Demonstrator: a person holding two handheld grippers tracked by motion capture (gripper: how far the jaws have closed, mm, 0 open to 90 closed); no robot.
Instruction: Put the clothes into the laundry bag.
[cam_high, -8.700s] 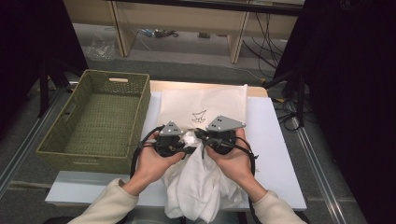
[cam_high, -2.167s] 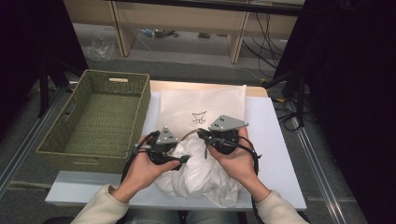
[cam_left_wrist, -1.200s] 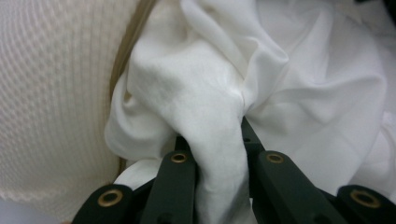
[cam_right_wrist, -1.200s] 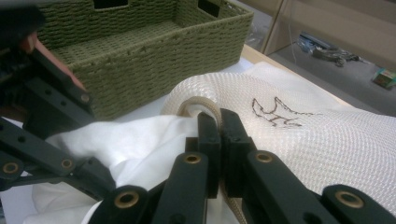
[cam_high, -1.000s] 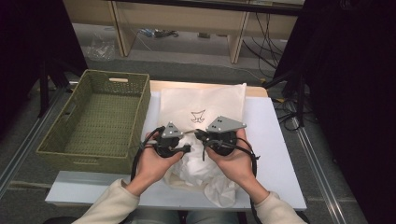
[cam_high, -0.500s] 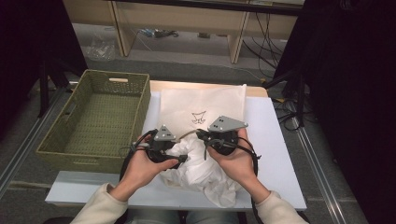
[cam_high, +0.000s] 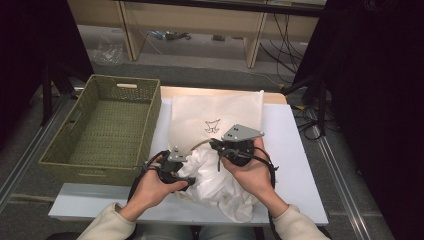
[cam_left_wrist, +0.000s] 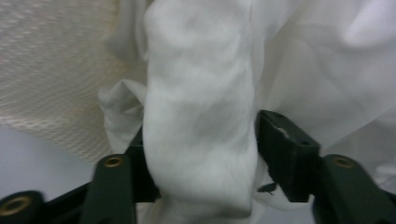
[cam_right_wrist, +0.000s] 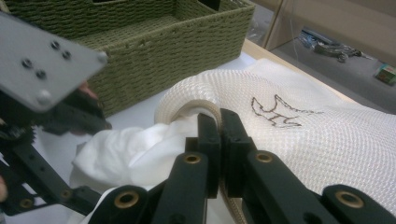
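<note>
The right gripper (cam_right_wrist: 218, 140) had its jaws pressed together on the rim of the mesh bag (cam_high: 220, 112), lifting that edge into an arch so the mouth stayed open toward the person. The bag lay flat across the far half of the table (cam_high: 300, 150), its printed mark facing up. The left gripper (cam_left_wrist: 201, 154) was clamped around a thick twisted fold of the white cloth (cam_high: 220, 185), apparently bunched that way so it could be fed through the raised opening. Most of the cloth was heaped near the table's front edge, between the two hands, part of it already at the bag's mouth. The green basket (cam_high: 102, 130) stood along the table's left edge.
</note>
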